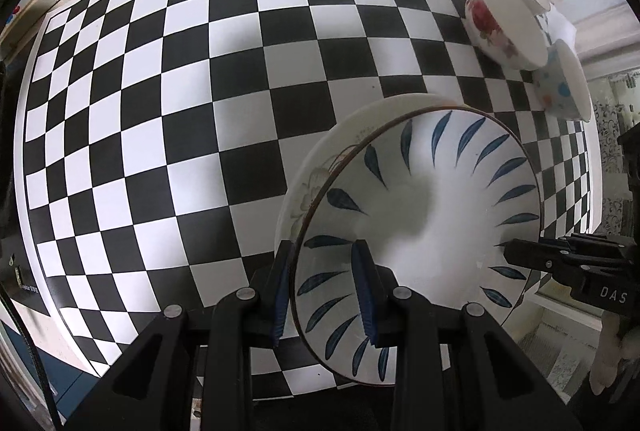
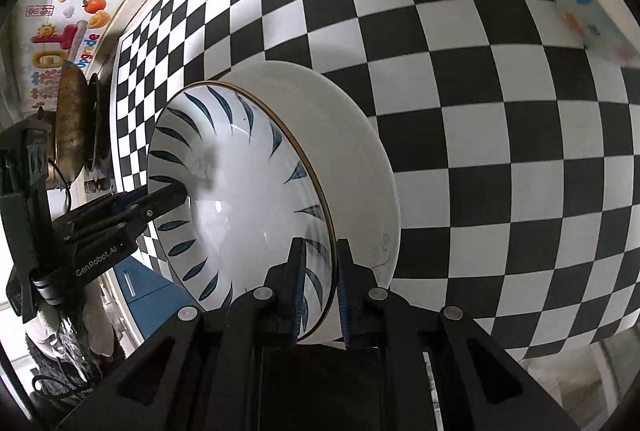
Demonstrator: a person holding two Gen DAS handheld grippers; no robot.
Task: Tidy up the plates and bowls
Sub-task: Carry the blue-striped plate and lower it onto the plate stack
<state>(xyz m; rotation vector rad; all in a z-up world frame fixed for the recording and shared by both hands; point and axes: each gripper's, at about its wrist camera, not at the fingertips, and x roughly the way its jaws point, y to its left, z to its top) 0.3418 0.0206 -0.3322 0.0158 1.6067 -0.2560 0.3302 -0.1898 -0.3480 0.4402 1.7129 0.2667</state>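
Checkered black-and-white tabletop (image 1: 168,135) under everything; nearest, the left gripper (image 1: 324,295) pinches the rim of a white ceramic bowl with dark blue leaf strokes and a thin brown edge (image 1: 424,215), one finger inside, one outside. Right gripper (image 2: 318,291) clamps the opposite rim the same way, and the bowl sits nested in a plain white plate with faint floral print (image 2: 352,167) on the table. Farther back stand a white bowl with red flowers (image 1: 504,27) and a white bowl with blue and orange dots (image 1: 564,87), just beside each other.
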